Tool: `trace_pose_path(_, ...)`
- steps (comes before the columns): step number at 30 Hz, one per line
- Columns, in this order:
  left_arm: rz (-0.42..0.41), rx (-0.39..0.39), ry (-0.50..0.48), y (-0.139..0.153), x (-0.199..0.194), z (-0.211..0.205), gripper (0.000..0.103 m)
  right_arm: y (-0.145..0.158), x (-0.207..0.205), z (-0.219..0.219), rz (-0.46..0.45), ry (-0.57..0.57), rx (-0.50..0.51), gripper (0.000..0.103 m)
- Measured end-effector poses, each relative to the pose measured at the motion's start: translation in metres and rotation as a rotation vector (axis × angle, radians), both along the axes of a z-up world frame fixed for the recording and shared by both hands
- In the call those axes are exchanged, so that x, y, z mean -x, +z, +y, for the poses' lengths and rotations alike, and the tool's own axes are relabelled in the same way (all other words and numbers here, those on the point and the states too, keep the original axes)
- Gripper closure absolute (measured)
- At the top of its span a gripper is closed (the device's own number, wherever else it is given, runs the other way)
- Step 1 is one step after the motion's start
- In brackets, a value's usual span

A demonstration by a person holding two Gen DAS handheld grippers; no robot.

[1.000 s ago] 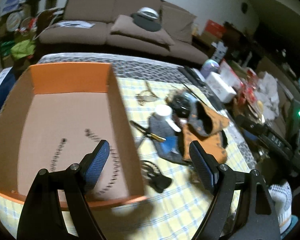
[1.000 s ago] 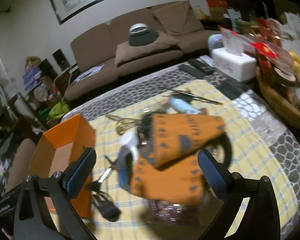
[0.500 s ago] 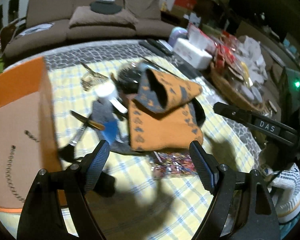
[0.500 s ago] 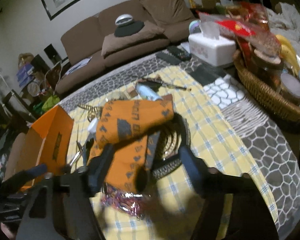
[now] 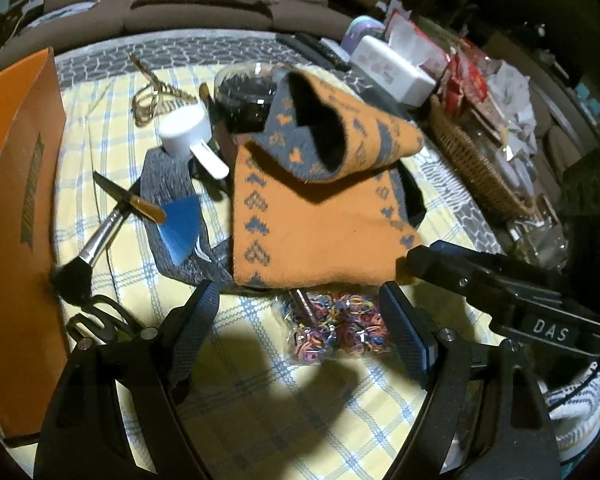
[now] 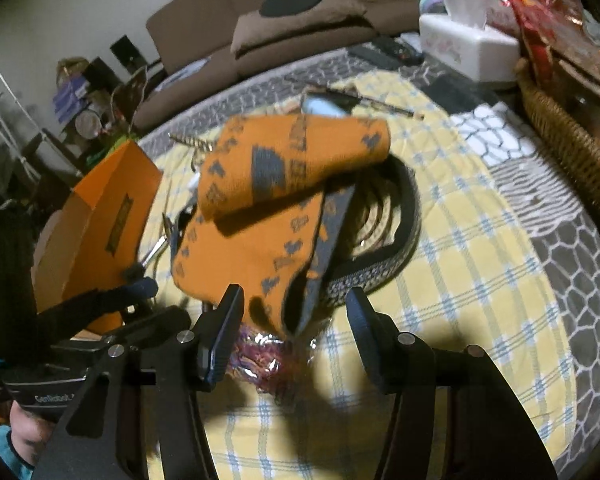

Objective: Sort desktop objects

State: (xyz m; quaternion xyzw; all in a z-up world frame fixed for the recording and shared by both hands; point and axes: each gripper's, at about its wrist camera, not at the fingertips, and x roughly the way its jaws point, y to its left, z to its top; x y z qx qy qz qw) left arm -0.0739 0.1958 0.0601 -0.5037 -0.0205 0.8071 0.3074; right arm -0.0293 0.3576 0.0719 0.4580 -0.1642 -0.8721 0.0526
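Two hand-held grippers hover low over the tabletop (image 5: 260,408), both with jaws spread and nothing between them. The left hand-held gripper (image 5: 300,322) frames a clear bag of coloured rubber bands (image 5: 336,326) lying just near of the orange sock (image 5: 316,216); the right hand-held gripper (image 6: 294,318) points at the sock's near edge, with the same bag partly tucked under it. Further left lie a makeup brush (image 5: 100,236), a white scoop (image 5: 188,132) and a blue card (image 5: 182,232); the orange box (image 5: 16,184) stands at the far left edge.

The likely trouble: both tools converge on one small spot, so they could knock together, and a pinch at the slippery bag may also catch the sock's hem and drag the pile. "DAS" reads on the right tool's body, "GenRobot" partly on the left's; the box's side label is illegible.
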Motion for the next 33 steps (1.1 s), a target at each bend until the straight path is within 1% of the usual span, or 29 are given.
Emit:
trace_pose_path(3,-0.027,-0.007,0.005,-0.006,0.002,0.0,0.023,-0.006,0.001,-0.003,-0.025,0.009,0.017,0.047)
trace_pose_path(5,-0.048,-0.027,0.007,-0.008,0.003,-0.002,0.023,-0.011,0.002,-0.003,-0.041,0.01,0.052,0.047)
trace_pose_path(7,-0.074,-0.06,0.009,-0.009,0.004,-0.005,0.023,-0.017,0.003,0.0,-0.058,0.002,0.108,0.047)
trace_pose_path(8,-0.087,-0.078,0.011,-0.009,0.006,-0.007,0.023,-0.02,0.003,0.004,-0.064,-0.007,0.154,0.049)
trace_pose_path(9,-0.109,-0.107,0.016,-0.009,0.006,-0.01,0.023,-0.022,0.003,0.008,-0.066,-0.02,0.196,0.056)
trace_pose_path(10,-0.122,-0.126,0.02,-0.009,0.007,-0.012,0.023,-0.025,0.004,0.013,-0.068,-0.038,0.239,0.059)
trace_pose_path(13,-0.177,-0.199,0.039,-0.01,0.011,-0.02,0.023,-0.03,0.002,0.027,-0.068,-0.087,0.353,0.066)
trace_pose_path(16,-0.238,-0.263,0.057,-0.015,0.015,-0.025,0.023,-0.031,0.0,0.036,-0.054,-0.111,0.425,0.073)
trace_pose_path(18,-0.279,-0.299,0.071,-0.018,0.018,-0.028,0.023,-0.029,-0.002,0.036,-0.041,-0.101,0.441,0.081)
trace_pose_path(21,-0.332,-0.362,0.104,-0.024,0.021,-0.035,0.023,-0.024,-0.003,0.031,-0.026,-0.067,0.444,0.086)
trace_pose_path(23,-0.356,-0.404,0.131,-0.026,0.025,-0.041,0.023,-0.02,-0.003,0.023,-0.017,-0.025,0.457,0.091)
trace_pose_path(25,-0.373,-0.441,0.149,-0.028,0.027,-0.046,0.023,-0.016,-0.003,0.013,-0.008,0.014,0.45,0.091)
trace_pose_path(28,-0.389,-0.477,0.167,-0.032,0.03,-0.051,0.023,-0.01,-0.004,-0.004,-0.001,0.084,0.44,0.091)
trace_pose_path(30,-0.394,-0.49,0.167,-0.033,0.031,-0.053,0.023,-0.006,-0.002,-0.015,0.006,0.124,0.434,0.091)
trace_pose_path(33,-0.405,-0.495,0.172,-0.033,0.032,-0.051,0.027,-0.001,-0.003,-0.031,0.018,0.192,0.428,0.091)
